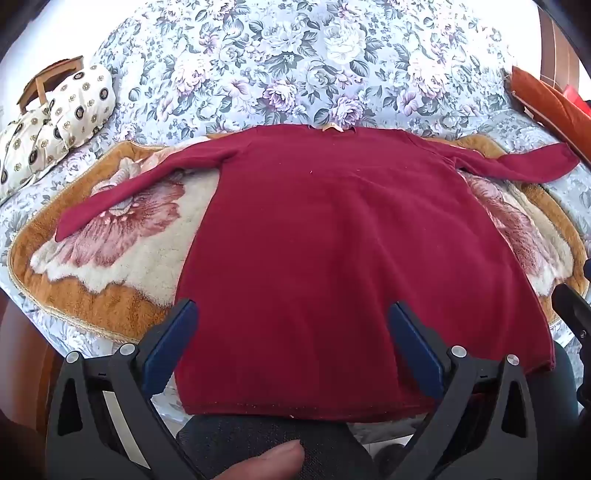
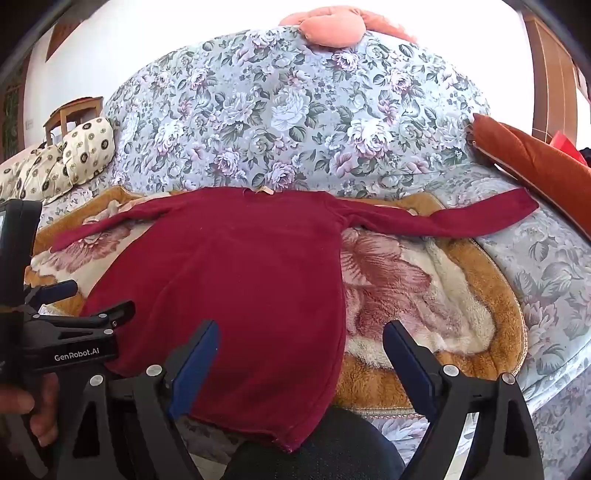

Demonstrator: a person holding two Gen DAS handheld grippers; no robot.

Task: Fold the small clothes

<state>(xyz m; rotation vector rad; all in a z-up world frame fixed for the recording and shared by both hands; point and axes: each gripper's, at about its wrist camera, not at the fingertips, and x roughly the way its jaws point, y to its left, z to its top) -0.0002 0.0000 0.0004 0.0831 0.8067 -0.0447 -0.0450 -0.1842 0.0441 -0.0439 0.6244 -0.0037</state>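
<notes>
Setting: a bed under a floral bedspread (image 1: 295,66), with a plush tan-edged blanket (image 1: 110,266) laid over it as the work surface.
Garment: a dark red long-sleeved top (image 1: 332,240) lies flat on that blanket, neck away from the tongs, hem nearest them, both sleeves spread out sideways.
Left gripper (image 1: 293,339): released, jaws wide, nothing between the pads; it hangs over the hem, the top's near left corner just under its left finger.
Right gripper (image 2: 301,360): released too, jaws wide; the top's right side edge runs between its fingers, the near right hem corner just below them.
Step in hand: by my reading, folding has not begun and the first pinch is next.
Doing it well: take one layer-pair at an edge or sleeve rather than mid-cloth, lift only enough to clear, and lay it over without dragging the body, since the plush pile may catch the knit.
Beyond the garment: patterned pillows (image 1: 70,107) far left, an orange cushion (image 2: 535,162) far right of the tongs, a pink pillow (image 2: 332,29) beyond.
Room: white wall, a wooden chair (image 2: 70,114) behind the pillows.
</notes>
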